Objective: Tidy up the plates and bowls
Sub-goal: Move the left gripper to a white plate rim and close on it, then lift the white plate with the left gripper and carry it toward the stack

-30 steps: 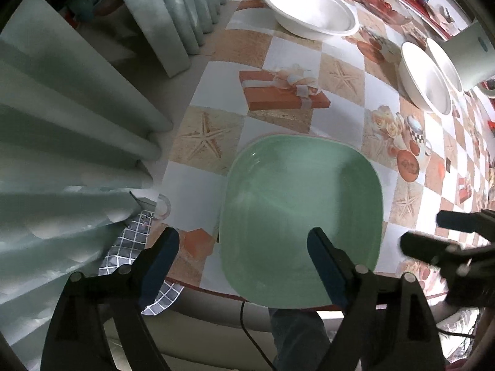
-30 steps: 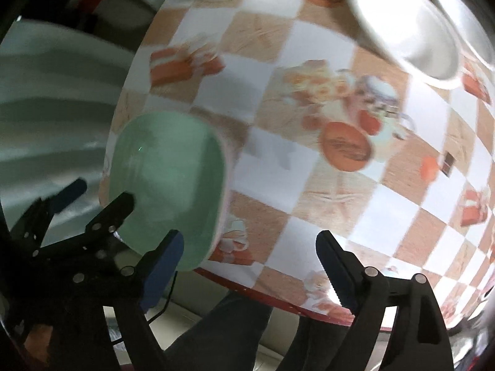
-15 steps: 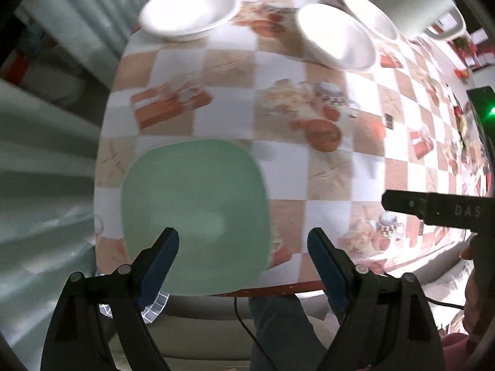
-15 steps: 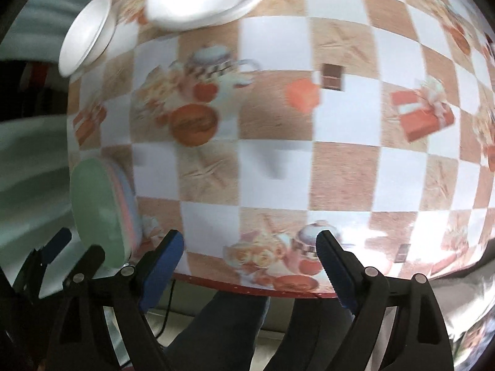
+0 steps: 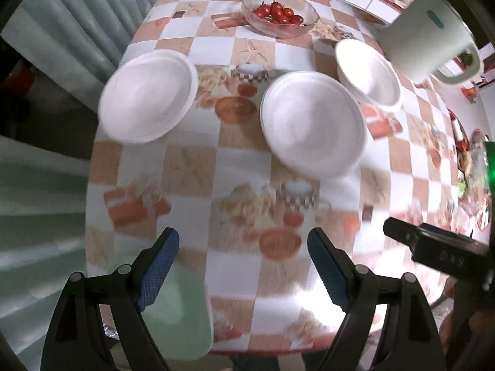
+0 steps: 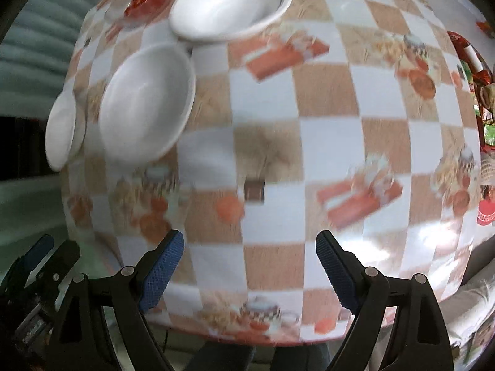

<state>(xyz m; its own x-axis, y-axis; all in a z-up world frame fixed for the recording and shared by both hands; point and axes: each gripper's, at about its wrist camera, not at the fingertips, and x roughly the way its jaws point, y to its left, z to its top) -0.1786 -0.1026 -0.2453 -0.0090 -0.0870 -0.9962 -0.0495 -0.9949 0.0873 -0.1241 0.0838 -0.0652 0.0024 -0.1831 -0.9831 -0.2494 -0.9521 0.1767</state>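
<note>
Left hand-held gripper (image 5: pixel 243 259): fingers spread wide with nothing between them, hanging over the near edge of the tabletop (image 5: pixel 191 167) at the bottom of the left wrist view.
Right hand-held gripper (image 6: pixel 250 262): also spread wide and carrying nothing, low in the right wrist view above the checkered cloth; its black body pokes in at the right edge of the left wrist view.
Green plate (image 5: pixel 182 306): lower left of the left wrist view, lying at the near edge of the tabletop, partly hidden behind the left finger of the left hand-held gripper.
Left white bowl (image 5: pixel 148 95): upper left of the left wrist view, close to the tabletop's left edge, well apart from the green plate.
Middle white bowl (image 5: pixel 312 123): centre right of the left wrist view, upright on the cloth; in the right wrist view it sits at the upper left.
Far white bowl (image 5: pixel 368 74): upper right of the left wrist view, just behind the middle white bowl; their rims look almost touching, though blur keeps me from being sure.
Glass bowl of tomatoes (image 5: pixel 280 15): top centre of the left wrist view, at the far side of the tabletop.
White jug (image 5: pixel 430 31): upper right corner of the left wrist view, beside the far white bowl.
Curtain (image 5: pixel 62 31): pale green folds down the left side of the left wrist view.
</note>
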